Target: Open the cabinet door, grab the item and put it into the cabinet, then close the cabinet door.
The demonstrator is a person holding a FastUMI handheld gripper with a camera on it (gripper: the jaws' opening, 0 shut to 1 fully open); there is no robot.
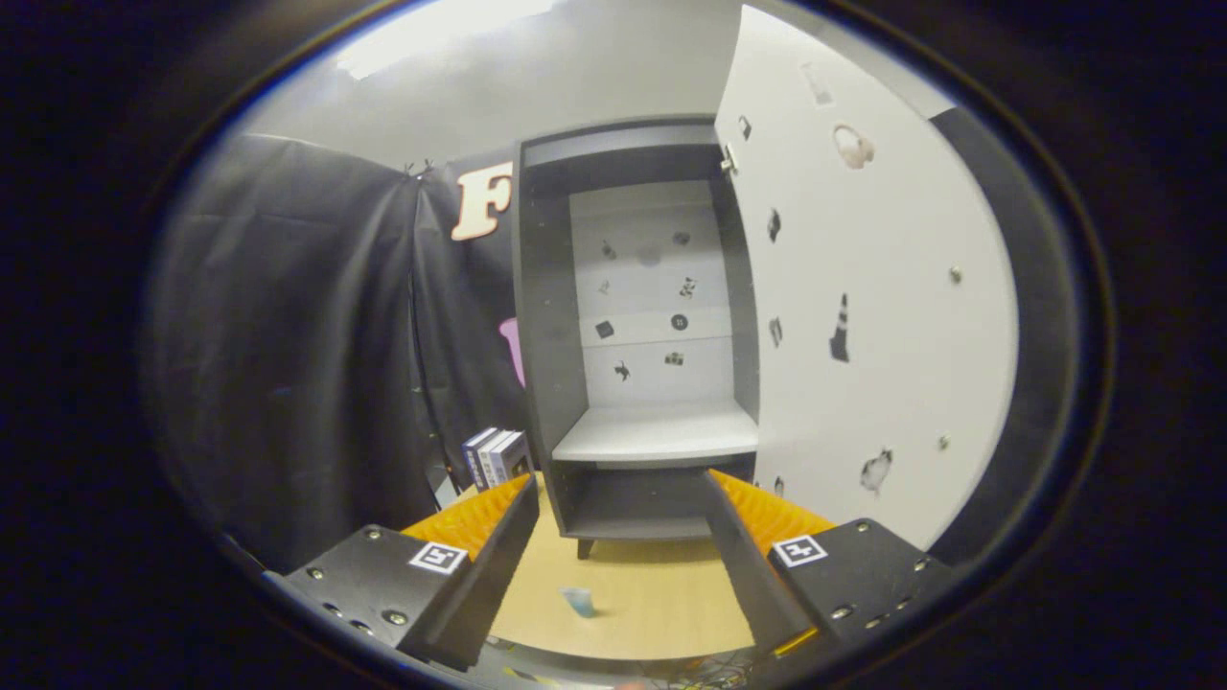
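Hand-held gripper (621, 537) held level above the wooden bench (661, 594), aimed straight at the cabinet (575, 316). Fingers (498, 537) spread wide apart, nothing between them but bare bench top.

Cabinet stands at the far edge of the bench, beyond the fingers, on short legs. Dark frame, pale back panel dotted with small stickers. One pale shelf (657, 436) inside, bare; a darker compartment beneath it. Cabinet door (863, 316) is open, swung out to the right, its pale inner face also carrying stickers and a few screws.

Item (578, 601): a small light-blue object, blurred, lying on the bench between the fingers and nearer the left one, well short of the cabinet. Shape too blurred to tell.

A few books (496, 457) stand upright just left of the cabinet, at the bench's far left.
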